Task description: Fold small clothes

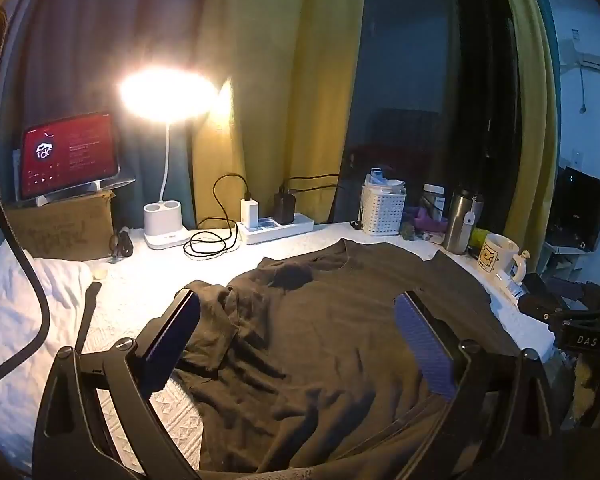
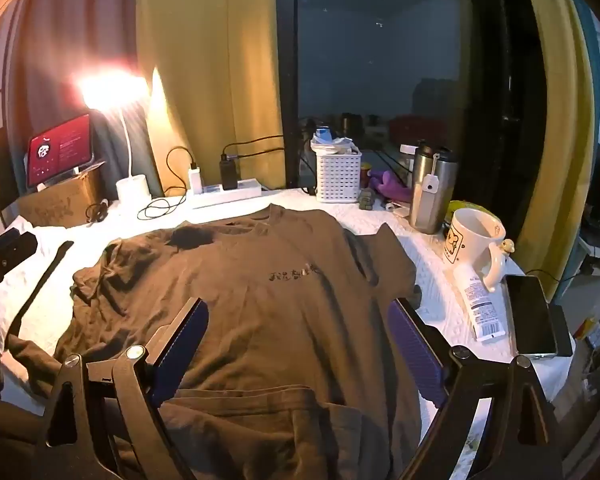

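Folding has not begun: the brown T-shirt (image 2: 268, 300) lies spread face-up beside the mug (image 2: 474, 240), both tongs, left (image 1: 296, 332) and right (image 2: 296, 332), hover spread and empty, so you next pinch its rumpled left sleeve.

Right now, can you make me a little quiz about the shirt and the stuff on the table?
1. True or false: the brown T-shirt is already folded into a neat square.
2. What stands nearest the mug? A) the tablet B) the steel flask C) the lamp
3. Fill in: both sets of tongs, left and right, are wide ____ over the shirt.

Key: 1 false, it lies spread out and wrinkled; 2 B; 3 open.
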Action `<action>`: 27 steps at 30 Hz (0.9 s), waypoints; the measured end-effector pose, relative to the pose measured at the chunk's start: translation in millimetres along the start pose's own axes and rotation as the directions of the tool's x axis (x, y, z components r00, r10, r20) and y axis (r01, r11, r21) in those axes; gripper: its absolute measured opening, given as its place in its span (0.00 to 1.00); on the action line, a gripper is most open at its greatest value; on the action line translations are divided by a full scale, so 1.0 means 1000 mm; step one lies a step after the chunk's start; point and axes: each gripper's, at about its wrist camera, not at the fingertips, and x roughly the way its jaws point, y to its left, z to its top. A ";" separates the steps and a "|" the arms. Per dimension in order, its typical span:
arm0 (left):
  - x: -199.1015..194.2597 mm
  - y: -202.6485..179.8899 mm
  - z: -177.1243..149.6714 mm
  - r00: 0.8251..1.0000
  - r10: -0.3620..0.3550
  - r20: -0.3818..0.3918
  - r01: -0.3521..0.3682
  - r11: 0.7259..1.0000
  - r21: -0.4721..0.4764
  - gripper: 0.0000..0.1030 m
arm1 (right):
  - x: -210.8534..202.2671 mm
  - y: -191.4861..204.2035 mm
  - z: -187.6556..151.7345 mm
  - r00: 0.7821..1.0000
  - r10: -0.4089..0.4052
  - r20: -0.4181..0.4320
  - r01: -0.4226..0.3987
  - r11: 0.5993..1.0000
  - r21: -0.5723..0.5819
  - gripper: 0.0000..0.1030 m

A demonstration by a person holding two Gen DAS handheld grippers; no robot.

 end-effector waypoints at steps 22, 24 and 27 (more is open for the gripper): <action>-0.005 -0.003 0.011 1.000 -0.026 0.018 0.026 1.000 -0.016 0.95 | -0.004 0.005 0.002 1.000 0.012 -0.002 -0.012 1.000 0.001 0.89; -0.006 -0.003 0.011 0.999 -0.043 0.023 0.043 0.999 -0.020 0.95 | -0.004 0.007 0.002 1.000 0.009 -0.001 -0.009 1.000 -0.001 0.89; -0.008 -0.004 0.010 0.998 -0.047 0.028 0.048 0.999 -0.014 0.95 | -0.003 0.006 0.002 1.000 0.010 -0.001 -0.010 1.000 -0.001 0.89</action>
